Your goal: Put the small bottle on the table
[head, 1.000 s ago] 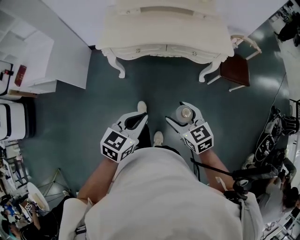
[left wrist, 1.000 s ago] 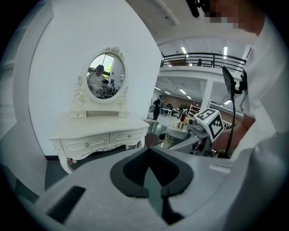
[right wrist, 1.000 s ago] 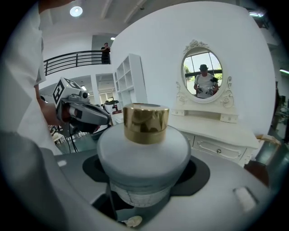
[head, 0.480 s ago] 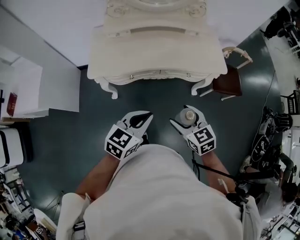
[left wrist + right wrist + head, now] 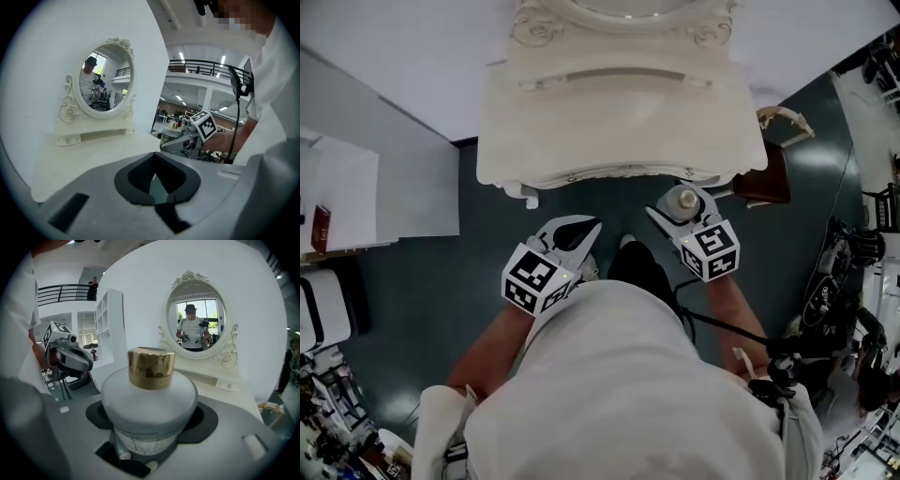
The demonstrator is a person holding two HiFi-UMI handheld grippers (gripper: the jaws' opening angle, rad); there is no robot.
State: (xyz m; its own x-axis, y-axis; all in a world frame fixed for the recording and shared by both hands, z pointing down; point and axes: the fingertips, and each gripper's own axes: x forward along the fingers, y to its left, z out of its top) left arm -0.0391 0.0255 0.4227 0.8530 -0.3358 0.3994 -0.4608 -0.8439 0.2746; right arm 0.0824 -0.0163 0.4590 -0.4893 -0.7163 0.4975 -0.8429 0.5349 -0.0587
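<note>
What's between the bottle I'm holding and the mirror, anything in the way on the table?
Nothing in the way: in the right gripper view only bare white tabletop lies between the bottle and the mirror.

The cream dressing table [image 5: 619, 122] is cut off at twelve o'clock overhead; the frosted gold-capped bottle [image 5: 149, 394] hides its base inside the right gripper [image 5: 680, 202], label unreadable.

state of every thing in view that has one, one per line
small bottle: upright, gold cap on, gripped, not yet on table
right gripper: shut on small bottle
left gripper: shut, empty
table drawers: closed
</note>
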